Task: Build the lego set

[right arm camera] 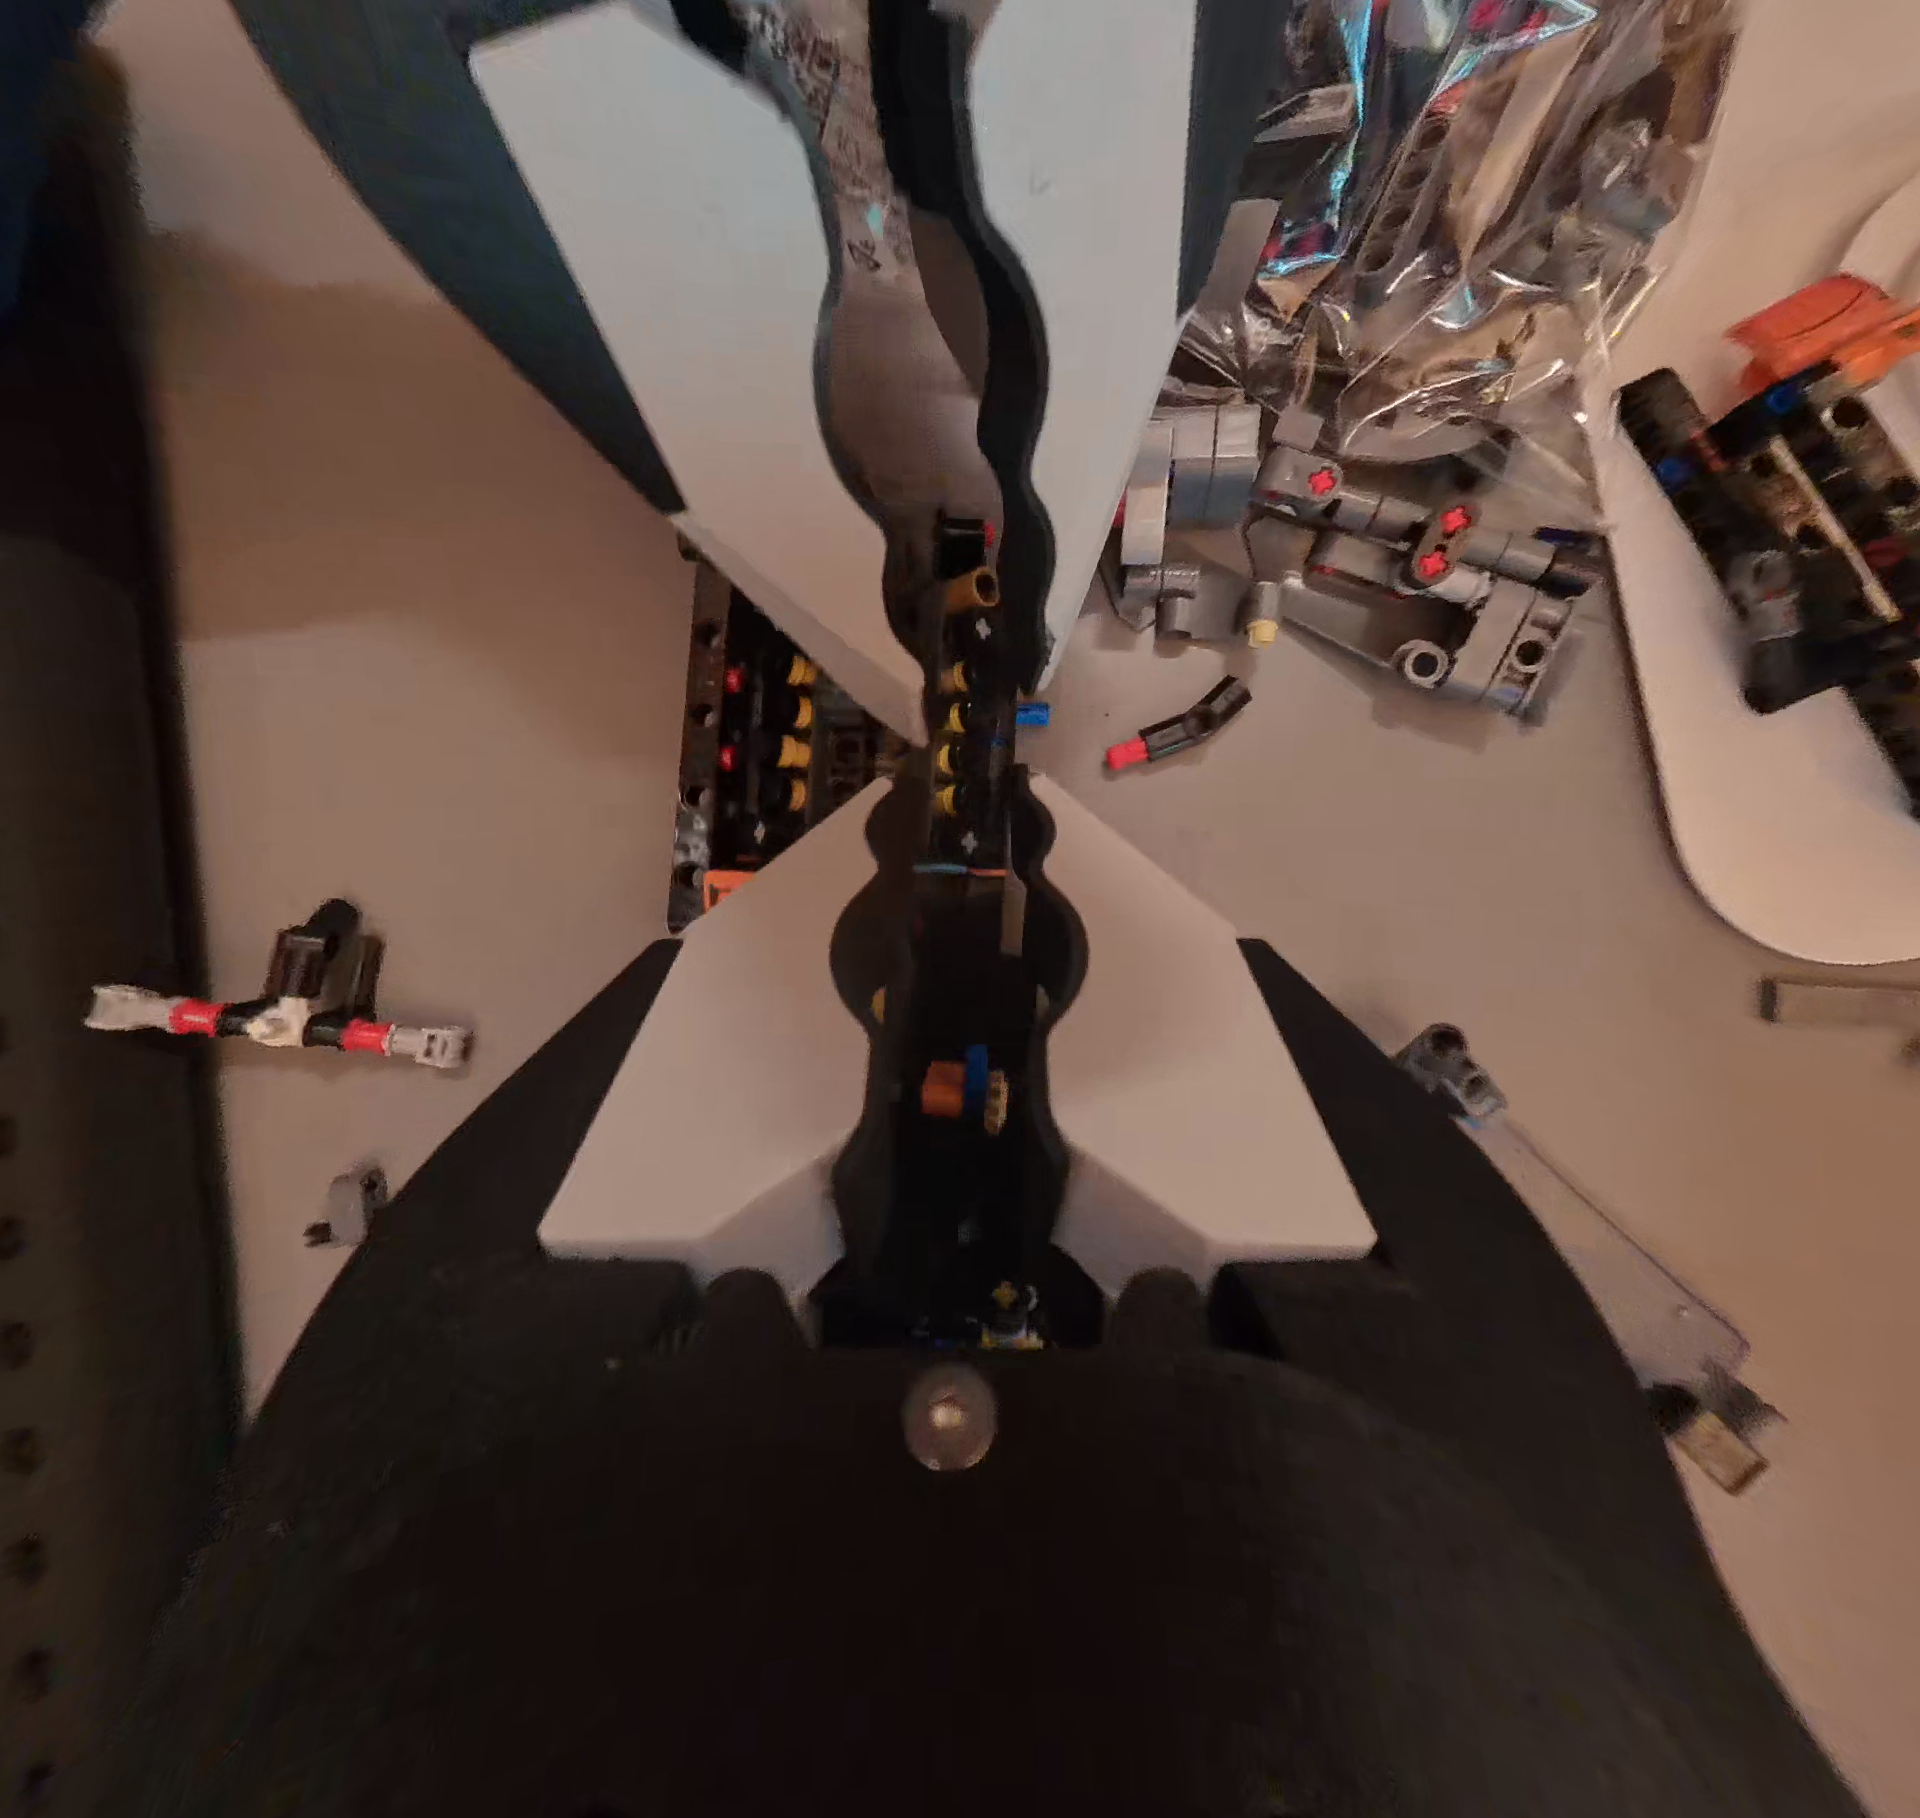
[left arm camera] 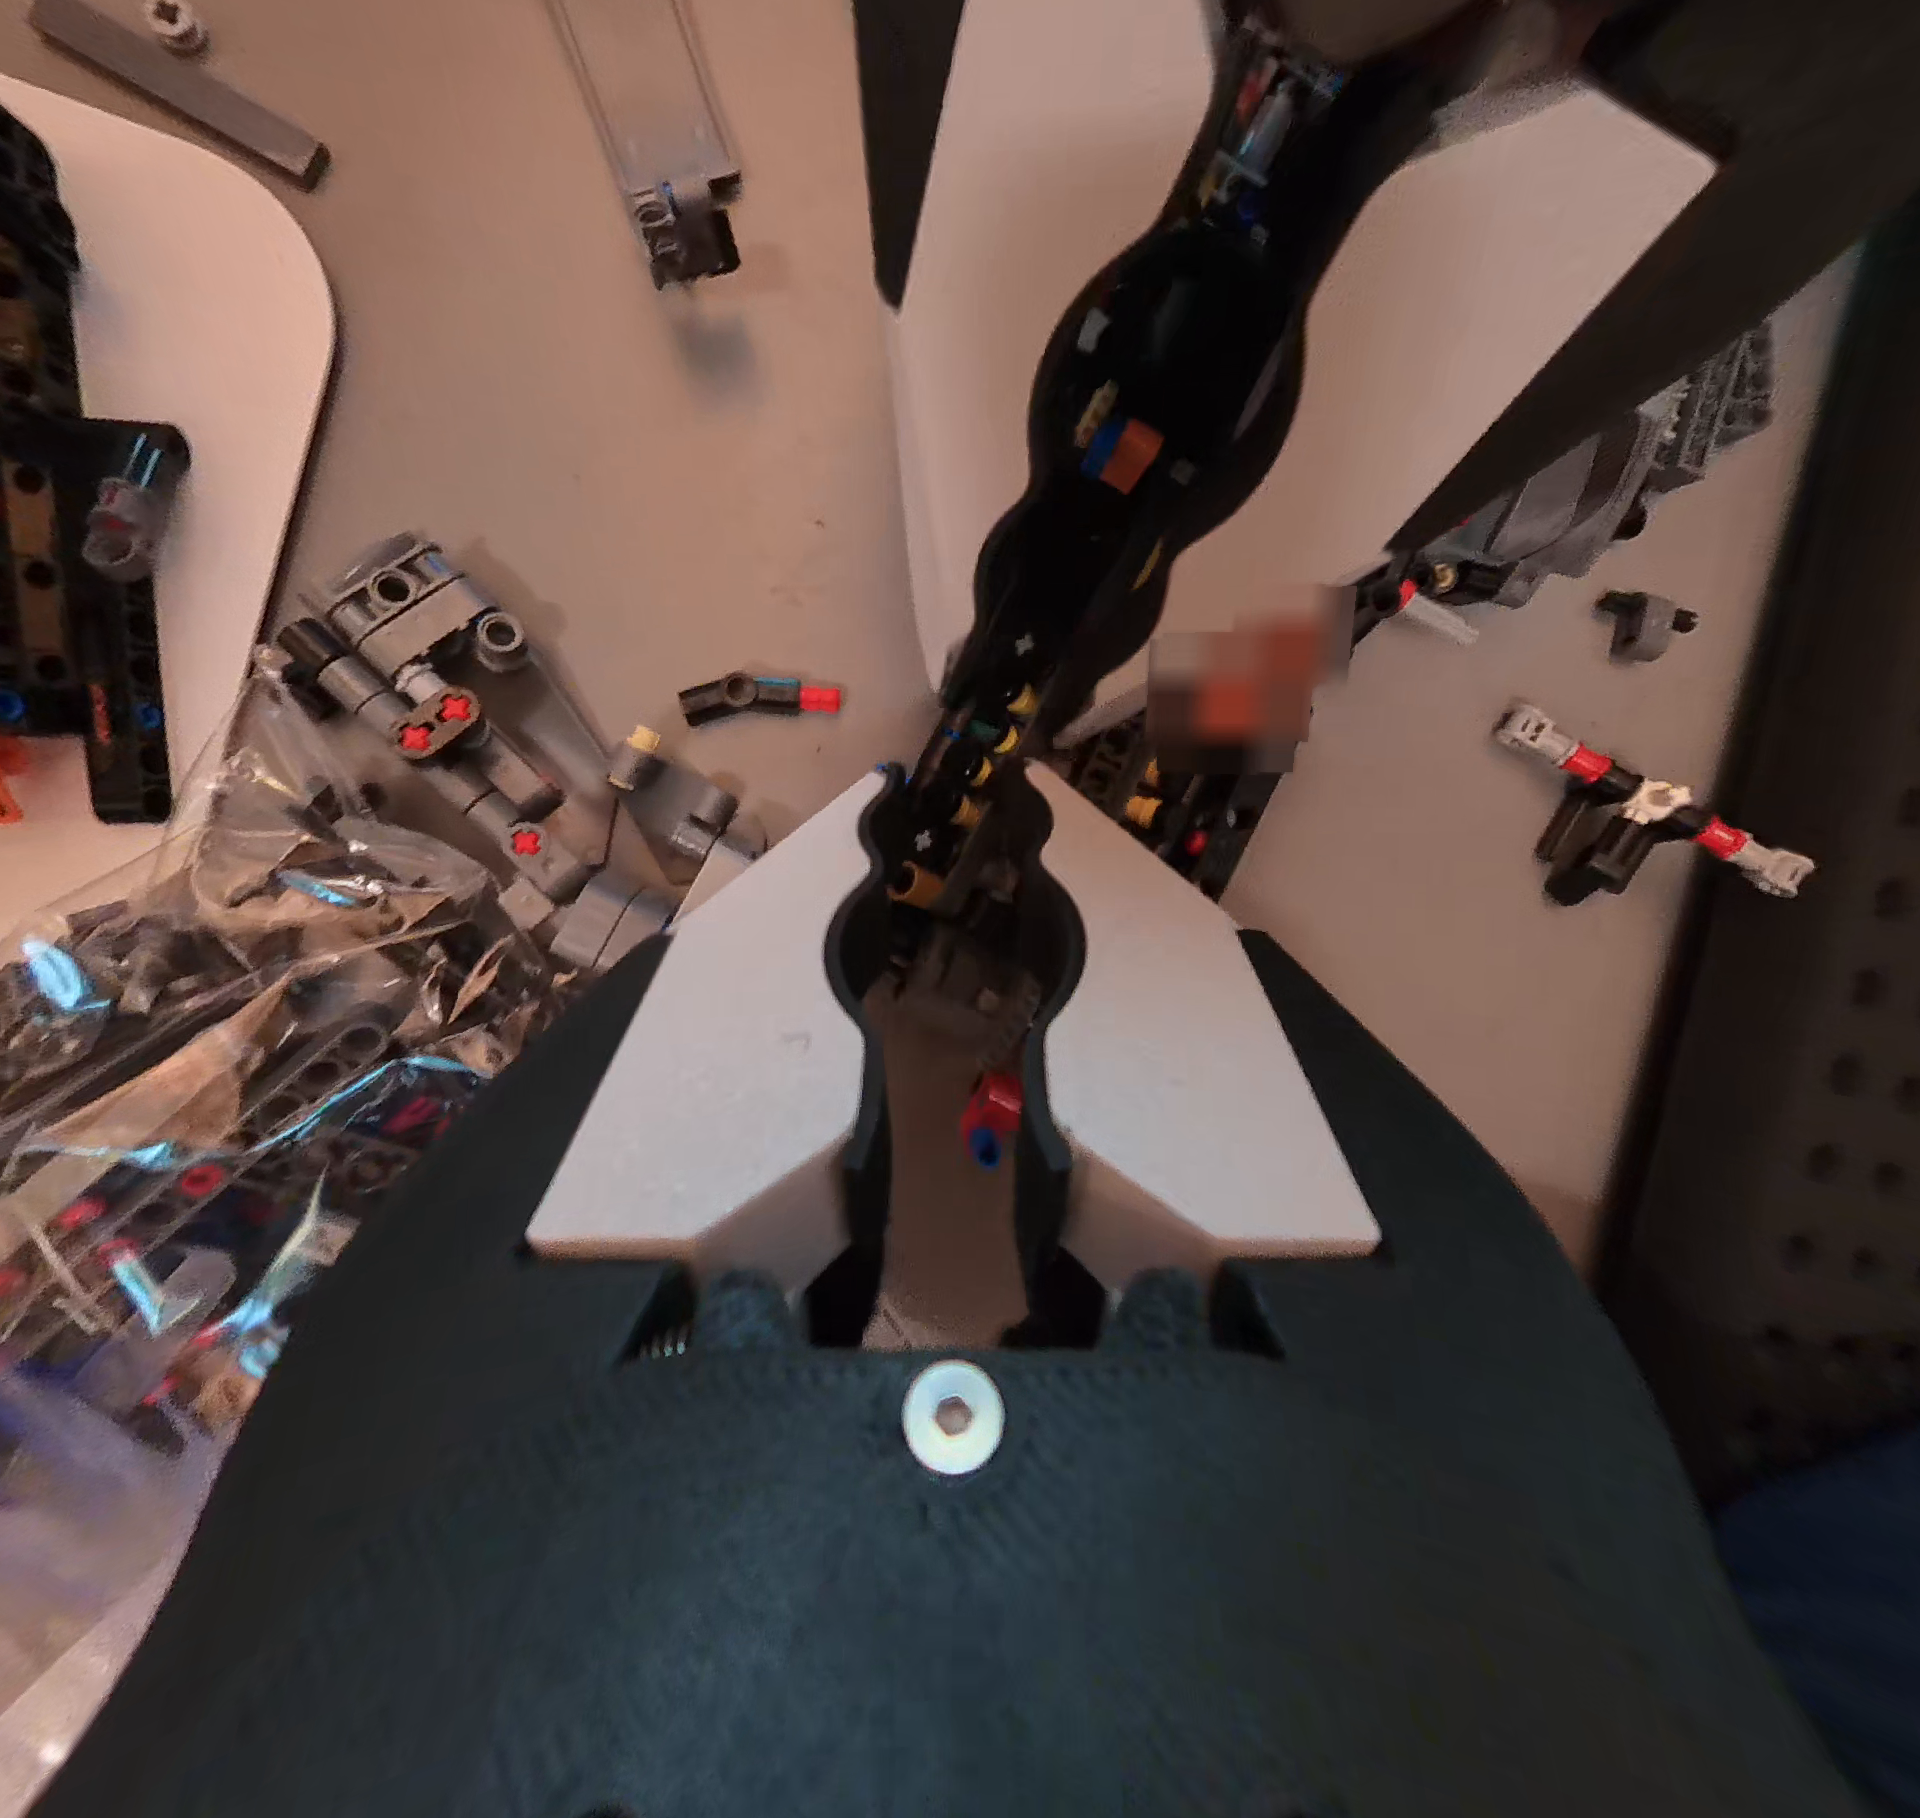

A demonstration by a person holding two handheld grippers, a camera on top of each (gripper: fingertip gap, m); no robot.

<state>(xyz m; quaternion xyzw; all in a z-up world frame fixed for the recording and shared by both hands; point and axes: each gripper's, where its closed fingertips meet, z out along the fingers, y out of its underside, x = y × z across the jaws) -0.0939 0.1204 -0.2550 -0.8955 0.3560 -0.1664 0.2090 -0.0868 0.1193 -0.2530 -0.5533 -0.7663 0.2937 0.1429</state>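
Left claw (left arm camera: 951,833) and right claw (right arm camera: 961,833), tip to tip above the tabletop (right arm camera: 436,625), are both clamped on one long black lego assembly (right arm camera: 961,729) studded with yellow pins, loose parts bag (left arm camera: 208,1020) alongside.

Most of a long black lego assembly (left arm camera: 961,833) sits buried between the two claws' white pads, while a clear bag of parts (left arm camera: 156,1041) smears into blur at the left edge and a mosaic patch (left arm camera: 1242,688) covers part of the counter.
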